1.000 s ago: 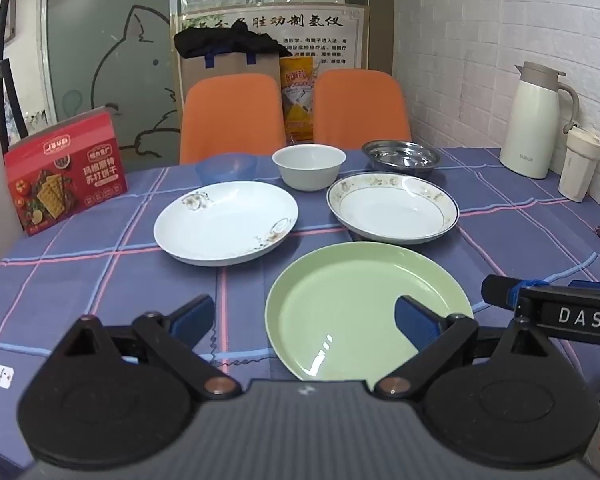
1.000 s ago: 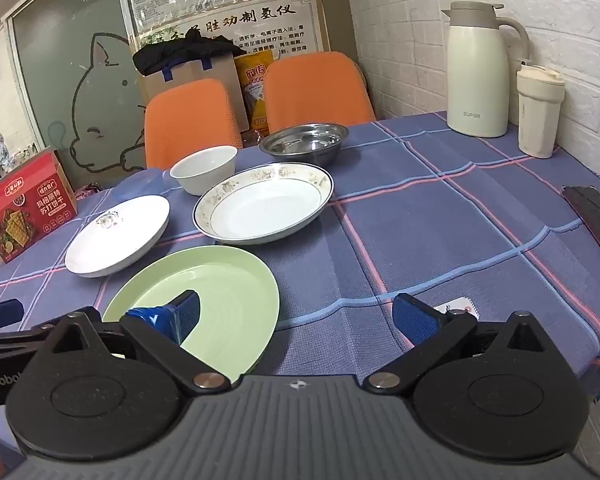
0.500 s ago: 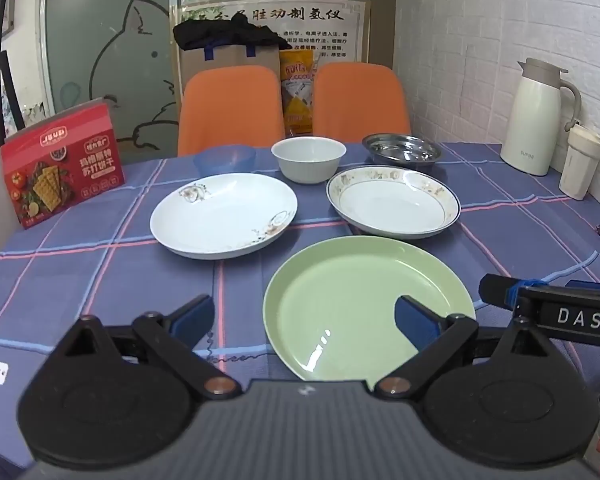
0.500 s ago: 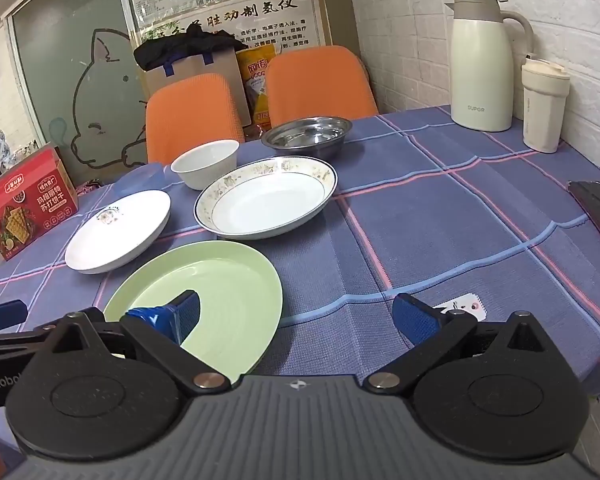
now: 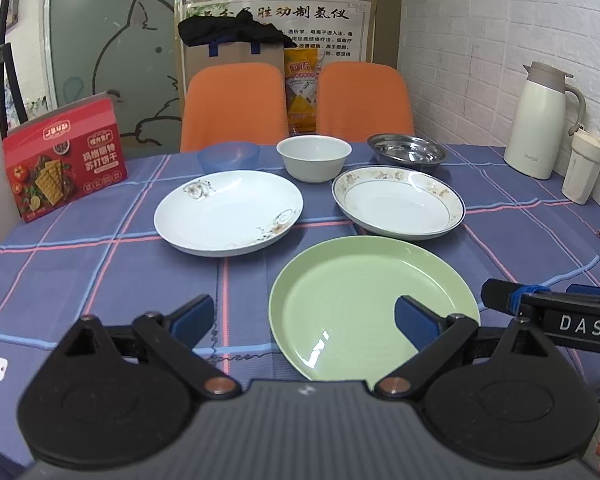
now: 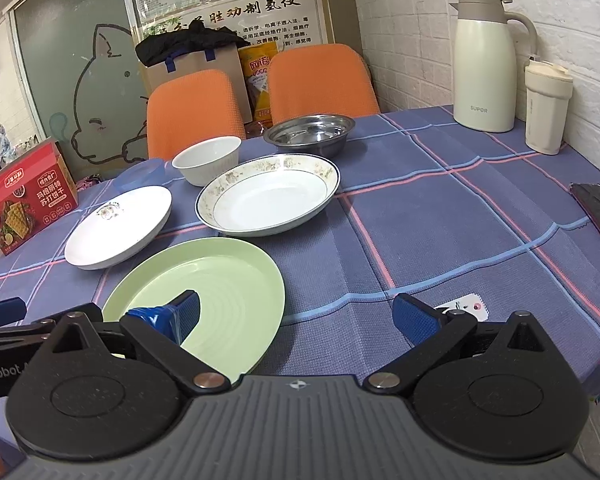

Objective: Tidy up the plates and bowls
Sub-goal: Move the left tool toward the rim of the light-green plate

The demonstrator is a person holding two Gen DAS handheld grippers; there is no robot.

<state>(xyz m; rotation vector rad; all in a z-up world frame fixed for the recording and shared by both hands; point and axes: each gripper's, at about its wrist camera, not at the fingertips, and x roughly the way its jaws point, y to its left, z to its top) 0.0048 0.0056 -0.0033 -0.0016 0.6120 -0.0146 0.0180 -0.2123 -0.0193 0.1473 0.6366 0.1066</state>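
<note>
- Nearest to the cameras are the two grippers. The left gripper [image 5: 303, 320] hovers low over the near edge of the worktop [image 5: 80, 264], its fingers wide apart and holding nothing.
- The right gripper [image 6: 306, 320] is just beside it on the right, also with its fingers spread apart and empty; one blue pad [image 6: 182, 314] hangs above the green plate.
- The green plate [image 5: 374, 306] lies flat on the checked cloth, closest to both grippers and apart from the other dishes.
- Behind it, the white plate with small flower marks [image 5: 228, 218] is on the left and the plate with a patterned rim [image 5: 398, 208] on the right. They do not touch each other.
- Further back there is a row of three bowls: a blue bowl [image 5: 228, 156], a white bowl [image 5: 314, 158] and a steel bowl [image 5: 406, 152].
- At the far edges stand a red cracker box [image 5: 64, 170], a thermos jug [image 5: 540, 120] and a cup with lid [image 5: 582, 170], which I think are not part of the task.
- In my judgement nothing is stacked yet, so the task is at its beginning: the step in hand is the approach to a first plate.
- The next move probably needs one gripper to go lower and take a rim between its fingers. The plates are shallow and smooth, so the grip must be at the edge and firm, or the plate may slip.
</note>
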